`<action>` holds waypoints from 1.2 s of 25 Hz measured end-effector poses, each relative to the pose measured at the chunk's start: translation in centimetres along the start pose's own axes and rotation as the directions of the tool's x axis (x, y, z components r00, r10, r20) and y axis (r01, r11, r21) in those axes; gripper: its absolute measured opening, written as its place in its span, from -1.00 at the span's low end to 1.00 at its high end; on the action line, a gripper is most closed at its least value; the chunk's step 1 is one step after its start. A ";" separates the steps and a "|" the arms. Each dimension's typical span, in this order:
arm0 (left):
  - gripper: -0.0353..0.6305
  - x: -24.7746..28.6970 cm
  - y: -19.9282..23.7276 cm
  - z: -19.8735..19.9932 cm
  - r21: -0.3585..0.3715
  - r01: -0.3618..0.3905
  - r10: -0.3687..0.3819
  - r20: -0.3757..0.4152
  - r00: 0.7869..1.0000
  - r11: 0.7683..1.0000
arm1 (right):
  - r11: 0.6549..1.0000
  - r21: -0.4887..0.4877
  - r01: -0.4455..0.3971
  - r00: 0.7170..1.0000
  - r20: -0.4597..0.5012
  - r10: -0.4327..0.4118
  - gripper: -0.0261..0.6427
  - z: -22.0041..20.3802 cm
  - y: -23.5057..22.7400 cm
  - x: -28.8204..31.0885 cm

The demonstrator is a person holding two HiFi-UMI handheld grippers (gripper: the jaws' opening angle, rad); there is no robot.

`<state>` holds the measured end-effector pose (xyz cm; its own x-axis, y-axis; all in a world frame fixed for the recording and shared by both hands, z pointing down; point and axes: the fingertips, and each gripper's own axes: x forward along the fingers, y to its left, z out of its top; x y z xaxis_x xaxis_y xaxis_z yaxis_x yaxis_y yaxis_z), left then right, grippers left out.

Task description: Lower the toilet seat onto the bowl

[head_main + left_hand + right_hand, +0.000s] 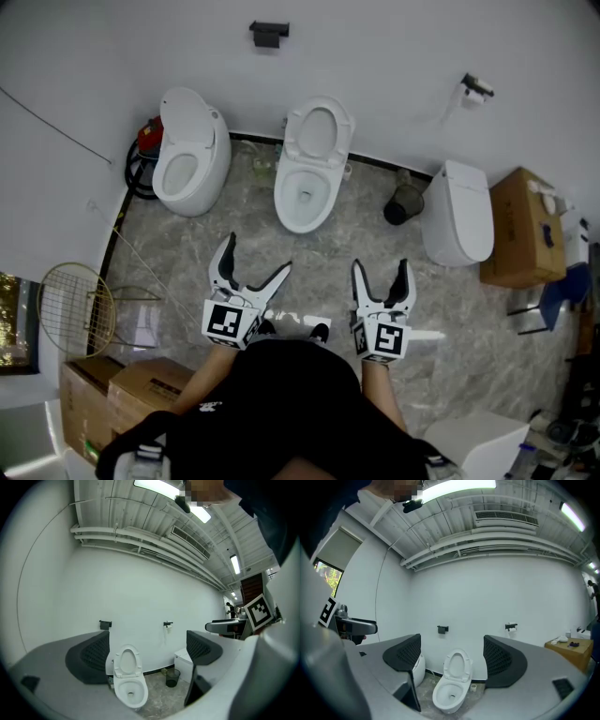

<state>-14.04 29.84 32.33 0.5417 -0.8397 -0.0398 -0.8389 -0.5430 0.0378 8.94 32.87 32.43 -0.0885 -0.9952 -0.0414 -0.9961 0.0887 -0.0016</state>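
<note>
Nearly upright toilet seat (292, 136), long axis vertical, behind bowl (305, 221).

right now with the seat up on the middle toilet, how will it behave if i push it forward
The toilet seat looks like rigid moulded plastic, so probably stiff, not floppy. It stands upright at the back of the bowl, so a push should swing it down rather than slide it. Its glossy surface may be slippery.

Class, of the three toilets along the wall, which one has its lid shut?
The rightmost toilet, beside the cardboard box: its lid covers the bowl, while the middle toilet and left toilet show open bowls.
</note>
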 end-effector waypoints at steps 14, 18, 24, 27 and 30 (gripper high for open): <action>0.60 -2.9 4.2 0.0 -0.035 0.026 -0.026 -0.014 1.000 0.999 | 1.000 0.015 0.001 0.999 0.046 -0.002 0.30 0.7 5.4 -0.2; 0.60 -3.3 5.0 0.3 -0.041 0.031 -0.032 -0.008 0.999 0.999 | 1.000 -0.011 0.012 0.999 0.045 -0.012 0.30 0.2 6.3 -0.4; 0.60 -3.7 5.8 -0.4 -0.045 0.051 -0.052 -0.002 0.999 0.998 | 1.000 -0.005 0.008 0.998 0.064 -0.008 0.30 0.6 7.5 0.0; 0.60 -3.4 6.5 -0.1 -0.048 0.044 -0.044 0.000 0.999 0.998 | 1.000 -0.002 0.007 0.998 0.059 -0.007 0.30 0.6 7.9 0.4; 0.60 -2.8 6.9 0.0 -0.044 0.048 -0.048 0.007 0.999 0.998 | 1.000 0.009 0.013 0.998 0.066 -0.013 0.30 0.8 7.6 1.0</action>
<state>-21.29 28.45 32.74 0.5809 -0.8126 -0.0484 -0.8087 -0.5828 0.0797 1.28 32.60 31.61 -0.0747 -0.9914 -0.1072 -0.9970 0.0763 -0.0109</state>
